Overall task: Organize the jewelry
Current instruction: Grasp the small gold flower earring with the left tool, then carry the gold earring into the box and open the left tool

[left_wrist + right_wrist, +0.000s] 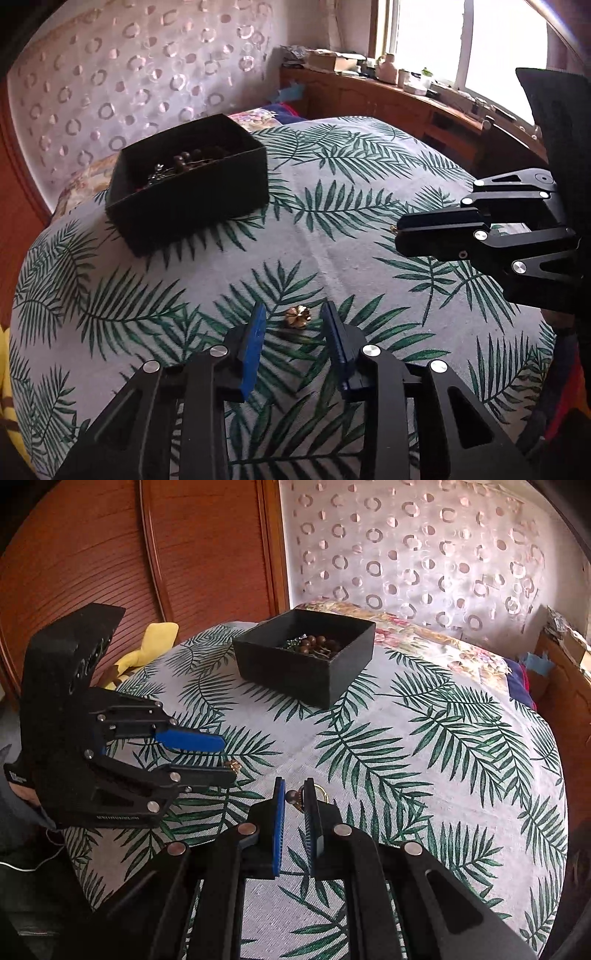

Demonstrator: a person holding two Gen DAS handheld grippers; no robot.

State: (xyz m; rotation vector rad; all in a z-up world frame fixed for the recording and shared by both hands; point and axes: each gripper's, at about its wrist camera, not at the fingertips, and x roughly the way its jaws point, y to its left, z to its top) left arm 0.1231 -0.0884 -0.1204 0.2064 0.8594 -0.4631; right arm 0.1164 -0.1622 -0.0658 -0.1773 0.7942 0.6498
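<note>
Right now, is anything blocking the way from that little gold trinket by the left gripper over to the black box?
Nothing visible does. The gold trinket lies on the leaf-print cloth between the open fingers of the left gripper. Only bare cloth shows between it and the black box, whose top is open.

A bed [332,236] under a leaf-print cover fills the room. Behind it hangs a sheer curtain [122,74] with ring patterns. A bright window [498,48] lights a cluttered wooden ledge [388,92]. Reddish wooden doors [110,554] stand on the other side.
</note>
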